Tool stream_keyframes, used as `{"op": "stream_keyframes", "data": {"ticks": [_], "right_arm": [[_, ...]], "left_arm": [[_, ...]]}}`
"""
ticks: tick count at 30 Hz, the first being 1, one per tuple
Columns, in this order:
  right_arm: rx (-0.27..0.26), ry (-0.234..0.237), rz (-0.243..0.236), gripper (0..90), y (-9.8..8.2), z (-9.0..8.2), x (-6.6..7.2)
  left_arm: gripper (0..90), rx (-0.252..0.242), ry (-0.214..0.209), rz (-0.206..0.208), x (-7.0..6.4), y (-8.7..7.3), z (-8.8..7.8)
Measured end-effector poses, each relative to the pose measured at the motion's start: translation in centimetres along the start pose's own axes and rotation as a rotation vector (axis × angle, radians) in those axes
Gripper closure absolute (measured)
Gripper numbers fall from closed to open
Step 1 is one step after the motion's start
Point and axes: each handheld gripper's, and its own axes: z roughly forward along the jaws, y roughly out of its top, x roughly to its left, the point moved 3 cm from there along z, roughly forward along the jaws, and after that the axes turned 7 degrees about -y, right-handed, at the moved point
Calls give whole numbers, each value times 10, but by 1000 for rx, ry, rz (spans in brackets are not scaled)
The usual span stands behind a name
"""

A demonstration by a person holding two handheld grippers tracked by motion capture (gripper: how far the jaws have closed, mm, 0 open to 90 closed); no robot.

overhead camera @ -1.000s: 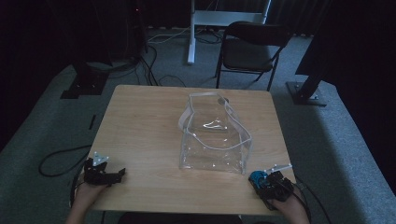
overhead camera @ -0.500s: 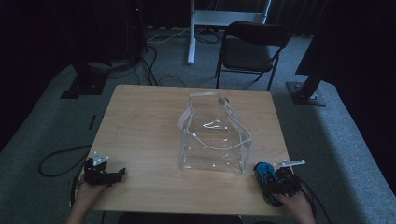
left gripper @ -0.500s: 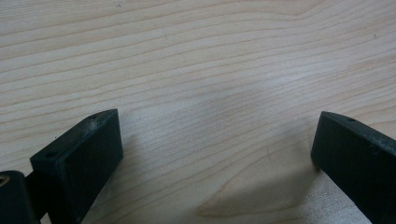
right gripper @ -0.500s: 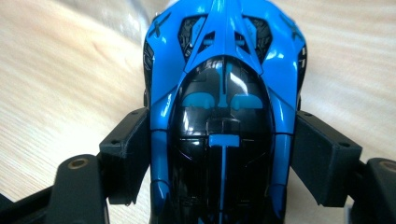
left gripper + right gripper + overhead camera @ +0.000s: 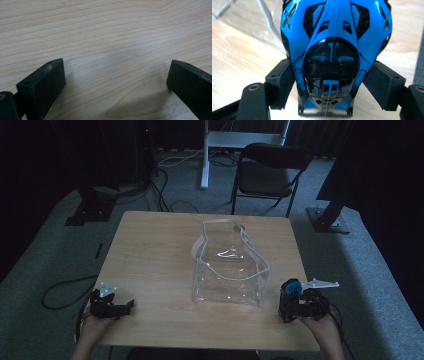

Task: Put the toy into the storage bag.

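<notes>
The right tool [image 5: 292, 302] is clamped on a blue toy car [image 5: 334, 45], jaws pressing both its sides, nose pointing up and away from the hand. Just beyond it, up and to the left, stands the clear bag [image 5: 227, 270] mid-counter [image 5: 150, 250], mouth open upward. This hand is much nearer. Far left, the left tool [image 5: 122, 307] rests spread and empty.

We see a glossy blue-and-black plastic toy car [image 5: 332, 50] – matt black gripper jaws, clear shiny plastic bag [image 5: 227, 270], smooth light wood-grain table [image 5: 150, 250].
</notes>
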Motion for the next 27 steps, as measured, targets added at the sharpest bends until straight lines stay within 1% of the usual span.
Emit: {"op": "stream_keyframes", "data": {"ticks": [4, 8, 12, 14, 18, 22, 27], "right_arm": [[-32, -1, -9, 263, 12, -10, -1], [-85, 2, -4, 263, 24, -23, -4], [-126, 18, -13, 263, 38, -36, -7], [-145, 17, -17, 263, 46, -42, -8], [-173, 15, -39, 263, 60, -52, -9], [-207, 39, -49, 263, 76, -60, -11], [-236, 50, -83, 263, 99, -68, -10]], "left_arm": [[26, 0, 1, -2, 0, 0, 0], [25, -1, 1, -2, 0, 0, 0], [26, -2, 1, -3, 0, 0, 0], [26, -1, 1, -2, 0, 0, 0], [25, -2, 1, -3, 0, 0, 0], [25, -2, 2, -4, 0, 0, 0], [25, -2, 2, -4, 0, 0, 0]]}}
